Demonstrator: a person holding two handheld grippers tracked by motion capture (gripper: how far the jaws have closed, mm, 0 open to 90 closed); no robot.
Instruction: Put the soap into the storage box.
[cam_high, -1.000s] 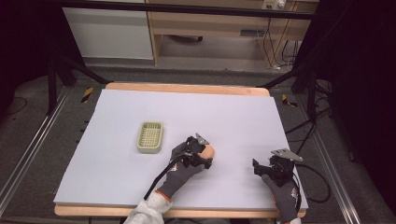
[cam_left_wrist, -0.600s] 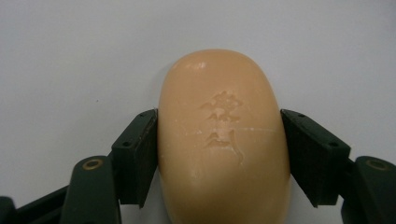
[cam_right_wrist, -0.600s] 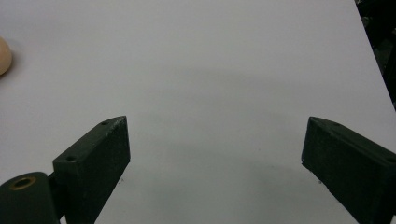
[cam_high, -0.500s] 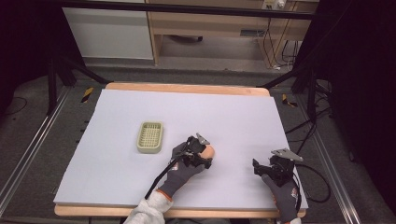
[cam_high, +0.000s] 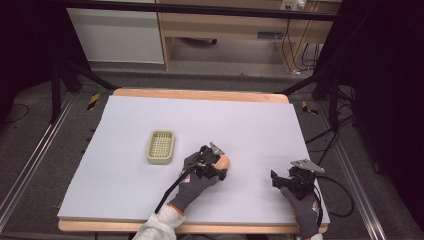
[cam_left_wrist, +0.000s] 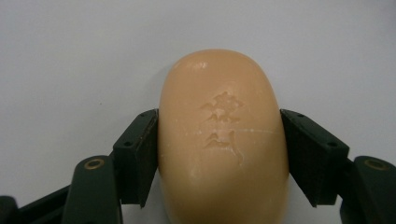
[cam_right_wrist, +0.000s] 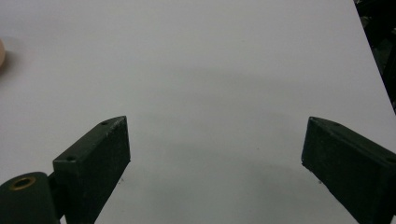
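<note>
Now the left tool (cam_left_wrist: 219, 154) is clamping the soap bar (cam_left_wrist: 222, 140), probably for the soap dish (cam_high: 161, 147); the right tool (cam_right_wrist: 215, 158) is idling wide

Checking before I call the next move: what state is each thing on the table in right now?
Soap bar: lying on the table, clamped from both sides.
Left gripper: shut on the soap bar, jaws just closed in.
Right gripper: open, nothing between its jaws, resting low at the table's right.
Soap dish: lying flat, empty, apart from the soap bar.
Table: covered by a pale sheet.
</note>
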